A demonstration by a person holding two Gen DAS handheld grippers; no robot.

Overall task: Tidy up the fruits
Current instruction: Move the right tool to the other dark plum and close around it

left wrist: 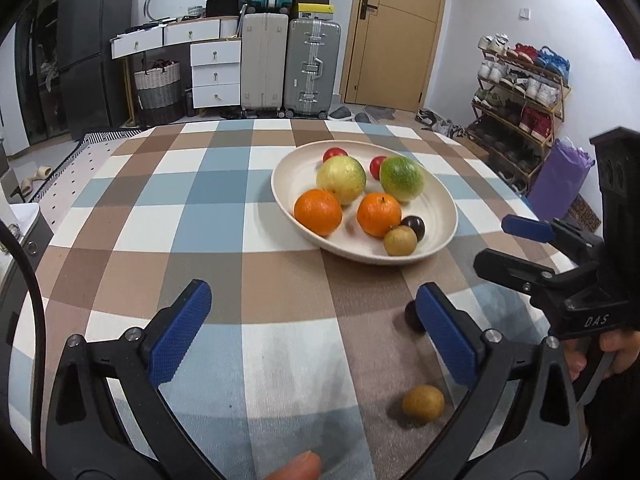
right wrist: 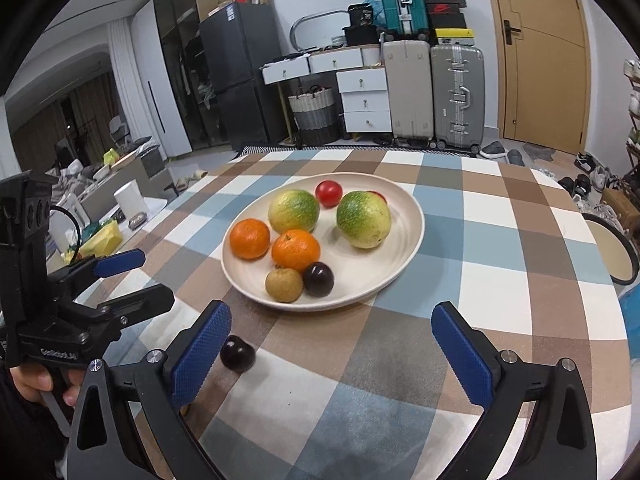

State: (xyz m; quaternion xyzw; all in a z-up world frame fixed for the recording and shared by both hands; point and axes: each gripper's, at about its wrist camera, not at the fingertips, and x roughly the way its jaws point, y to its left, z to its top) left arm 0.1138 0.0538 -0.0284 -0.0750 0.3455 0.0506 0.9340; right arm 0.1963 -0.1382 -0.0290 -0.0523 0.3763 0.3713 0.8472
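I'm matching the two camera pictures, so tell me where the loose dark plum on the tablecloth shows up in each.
Left wrist view: the loose dark plum sits lower right, partly hidden behind a blue pad.
Right wrist view: the plum sits lower left, beside a blue pad.
Shared landmark: the cream plate beyond it.

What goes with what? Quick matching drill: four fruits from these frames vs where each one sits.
1. oranges
2. loose dark plum
3. loose tan fruit
4. red fruit

a. far side of the plate
b. on the cloth, beside a right gripper finger
c. near-left part of the plate
d. on the cloth, between the left gripper fingers

Pairs: 1-c, 2-b, 3-d, 4-a
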